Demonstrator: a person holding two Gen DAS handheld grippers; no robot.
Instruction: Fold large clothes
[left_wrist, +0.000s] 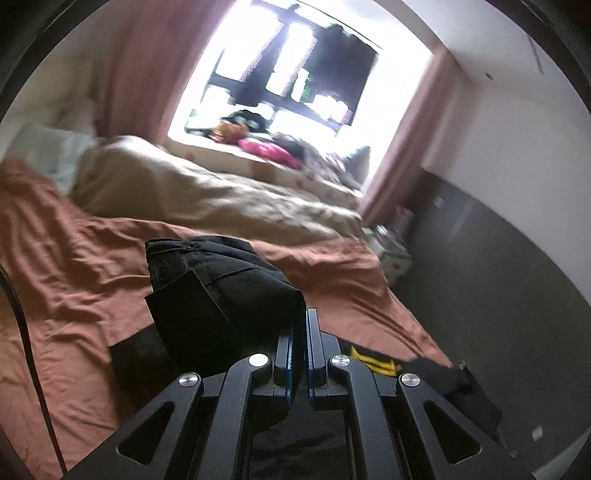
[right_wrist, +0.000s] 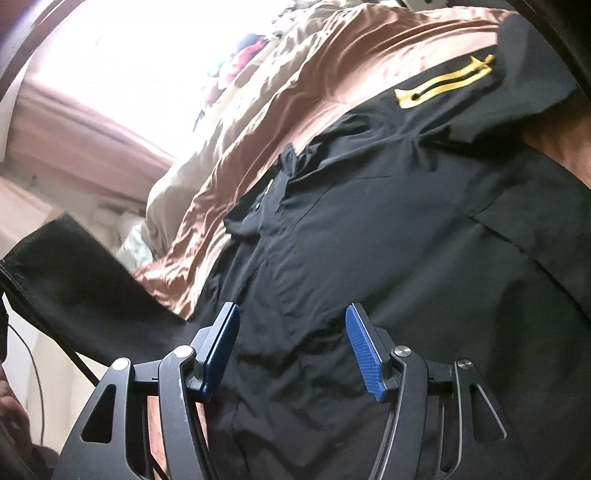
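A large black jacket (right_wrist: 388, 221) with a yellow zip trim (right_wrist: 443, 83) lies spread on the rust-brown bedsheet (right_wrist: 295, 92). My left gripper (left_wrist: 300, 321) is shut on a bunched black sleeve of the jacket (left_wrist: 221, 284) and holds it lifted above the bed. That lifted sleeve shows at the left of the right wrist view (right_wrist: 74, 277). My right gripper (right_wrist: 291, 332) is open, its blue pads (right_wrist: 364, 354) spread just above the jacket's front, holding nothing.
A beige duvet (left_wrist: 207, 192) and a pillow (left_wrist: 55, 155) lie at the far side of the bed (left_wrist: 74, 295). A bright window (left_wrist: 295, 74) with pink curtains (left_wrist: 140, 66) has clutter on its sill. A dark wall panel (left_wrist: 498, 277) stands right.
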